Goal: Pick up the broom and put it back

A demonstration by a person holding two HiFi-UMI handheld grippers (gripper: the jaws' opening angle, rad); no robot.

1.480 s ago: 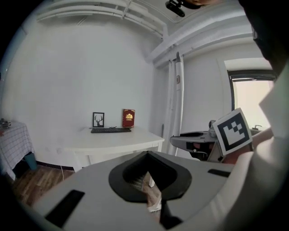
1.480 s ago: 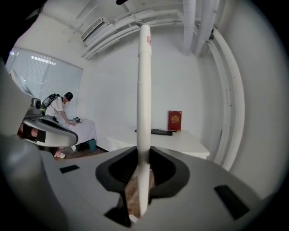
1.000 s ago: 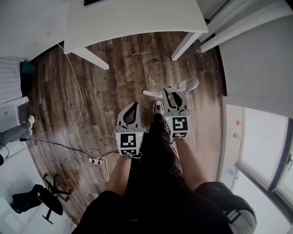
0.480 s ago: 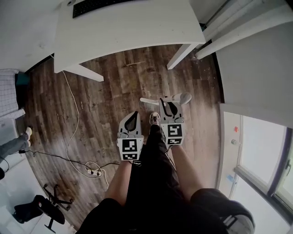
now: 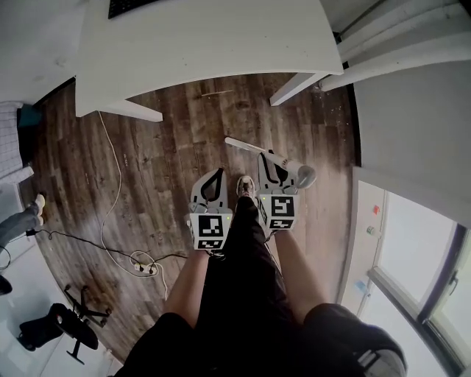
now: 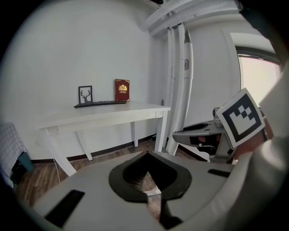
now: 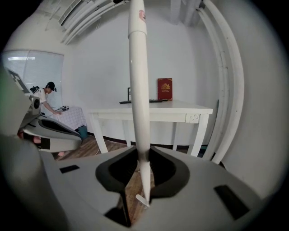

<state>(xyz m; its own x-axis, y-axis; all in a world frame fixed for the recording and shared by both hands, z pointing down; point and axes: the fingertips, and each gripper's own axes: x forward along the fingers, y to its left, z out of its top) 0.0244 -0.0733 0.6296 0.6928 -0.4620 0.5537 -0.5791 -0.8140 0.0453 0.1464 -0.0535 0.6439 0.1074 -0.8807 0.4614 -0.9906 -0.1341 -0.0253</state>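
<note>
Broom handle (image 7: 137, 90) clamped in the right gripper (image 7: 139, 154)
It rises upright before the far desk (image 7: 158, 109); its brush end cannot be made out. Left gripper (image 6: 146, 154) has its jaws pressed together, empty.

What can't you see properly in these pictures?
- Broom bristles: no view shows any; in the right gripper view the pole, clamped in the right gripper, leaves the top edge.
- Red book on the desk: left gripper view, print too small.
- Keyboard: head view, cut off by the top edge.
- Distant person: right gripper view, too small to tell what they do.
</note>
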